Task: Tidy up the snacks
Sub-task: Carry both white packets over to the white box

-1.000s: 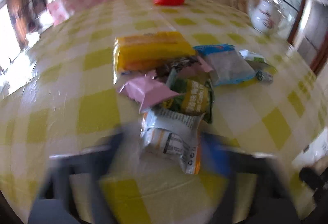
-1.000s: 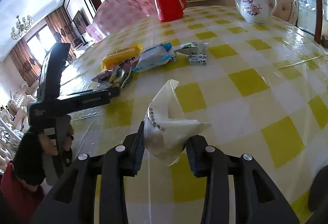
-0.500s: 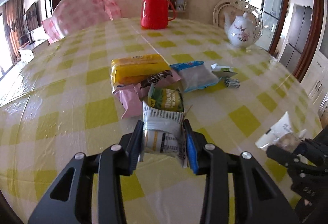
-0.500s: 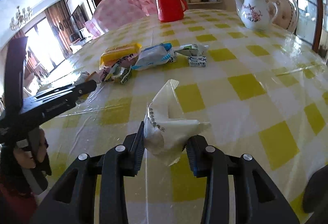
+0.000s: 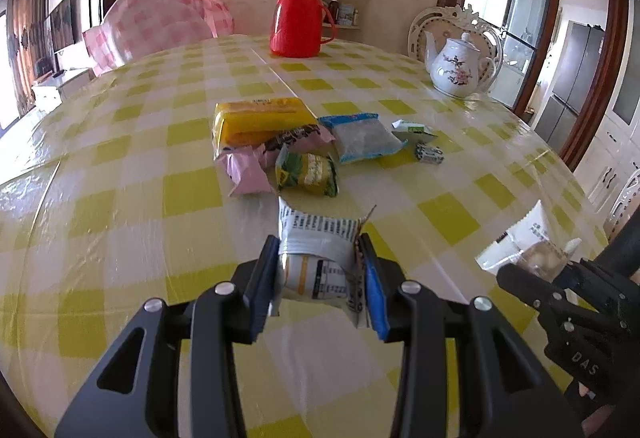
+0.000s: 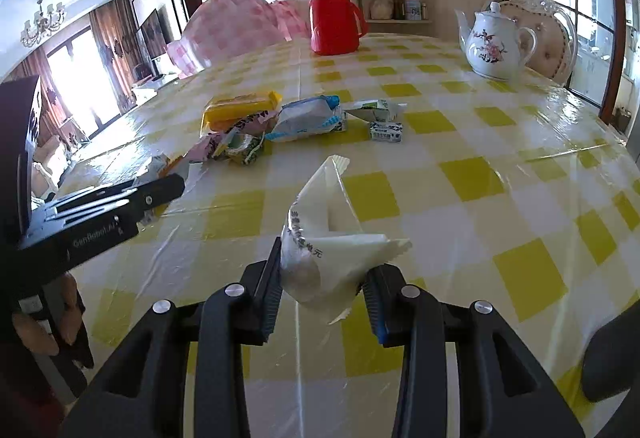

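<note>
Left gripper (image 5: 319,270) clamped on a silver packet (image 5: 316,254); right gripper (image 6: 322,278) clamped on a white packet (image 6: 328,238), both lifted clear of the table (image 6: 500,141). Early stage, by appearance: remaining snack pile (image 5: 296,149) unsorted mid-table. No container or destination visible; packet labels too small to read.

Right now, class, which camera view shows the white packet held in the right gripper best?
The right wrist view: the white packet sits centre frame in the right gripper, print and folds clear. The left wrist view catches it only small at the right edge, partly hidden by that gripper.
</note>
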`<state>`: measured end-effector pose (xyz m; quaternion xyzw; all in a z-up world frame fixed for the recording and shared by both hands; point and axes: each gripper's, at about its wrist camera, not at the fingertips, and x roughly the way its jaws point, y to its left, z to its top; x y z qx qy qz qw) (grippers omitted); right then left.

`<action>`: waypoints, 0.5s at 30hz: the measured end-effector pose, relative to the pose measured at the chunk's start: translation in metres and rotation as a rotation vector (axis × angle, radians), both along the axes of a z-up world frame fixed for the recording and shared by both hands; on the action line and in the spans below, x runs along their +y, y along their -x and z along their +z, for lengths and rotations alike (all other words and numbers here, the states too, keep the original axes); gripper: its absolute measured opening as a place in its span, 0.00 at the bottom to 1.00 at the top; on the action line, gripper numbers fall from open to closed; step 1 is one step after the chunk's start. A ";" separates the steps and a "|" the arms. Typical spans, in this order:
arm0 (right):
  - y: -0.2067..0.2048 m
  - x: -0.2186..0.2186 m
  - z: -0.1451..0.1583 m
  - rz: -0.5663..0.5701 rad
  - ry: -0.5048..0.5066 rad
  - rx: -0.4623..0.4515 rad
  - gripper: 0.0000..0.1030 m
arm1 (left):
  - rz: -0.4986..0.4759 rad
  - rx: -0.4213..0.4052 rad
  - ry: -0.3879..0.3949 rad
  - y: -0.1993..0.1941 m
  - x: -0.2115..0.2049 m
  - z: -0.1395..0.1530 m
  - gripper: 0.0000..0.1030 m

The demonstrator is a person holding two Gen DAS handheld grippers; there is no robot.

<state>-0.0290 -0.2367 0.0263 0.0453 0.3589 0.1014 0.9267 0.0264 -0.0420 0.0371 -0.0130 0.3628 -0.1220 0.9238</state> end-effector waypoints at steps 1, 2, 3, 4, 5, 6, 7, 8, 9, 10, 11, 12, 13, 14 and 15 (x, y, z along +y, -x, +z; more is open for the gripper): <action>0.001 0.001 0.000 0.001 0.002 -0.002 0.36 | 0.001 0.000 0.003 0.002 0.000 0.000 0.39; 0.003 0.003 0.001 0.001 0.003 -0.003 0.36 | 0.003 -0.001 0.006 0.005 0.001 0.000 0.39; 0.005 0.005 0.001 0.002 0.006 -0.007 0.36 | 0.004 -0.001 0.008 0.007 0.001 0.000 0.39; 0.006 0.006 0.001 0.002 0.009 -0.008 0.36 | 0.007 -0.002 0.012 0.009 0.002 0.000 0.39; 0.007 0.009 0.001 0.002 0.014 -0.010 0.36 | 0.010 -0.003 0.015 0.011 0.003 0.000 0.39; 0.009 0.011 0.001 0.003 0.016 -0.010 0.36 | 0.013 -0.004 0.019 0.013 0.004 0.001 0.39; 0.010 0.013 0.001 0.005 0.017 -0.009 0.36 | 0.017 -0.004 0.023 0.015 0.005 0.001 0.39; 0.012 0.016 0.002 0.007 0.023 -0.011 0.36 | 0.020 -0.005 0.027 0.016 0.007 0.001 0.39; 0.014 0.019 0.002 0.004 0.029 -0.014 0.36 | 0.024 -0.006 0.030 0.018 0.008 0.001 0.39; 0.017 0.021 0.004 0.003 0.036 -0.017 0.36 | 0.031 -0.009 0.034 0.021 0.011 0.002 0.39; 0.020 0.024 0.005 0.004 0.038 -0.022 0.36 | 0.036 -0.013 0.033 0.023 0.012 0.002 0.39; 0.023 0.026 0.006 0.004 0.038 -0.025 0.36 | 0.045 -0.020 0.028 0.027 0.014 0.003 0.39; 0.025 0.028 0.007 0.005 0.038 -0.027 0.36 | 0.052 -0.026 0.025 0.031 0.016 0.003 0.39; 0.029 0.031 0.008 0.008 0.038 -0.030 0.36 | 0.060 -0.030 0.029 0.036 0.020 0.003 0.39; 0.032 0.034 0.009 0.014 0.037 -0.030 0.36 | 0.066 -0.029 0.034 0.039 0.023 0.004 0.39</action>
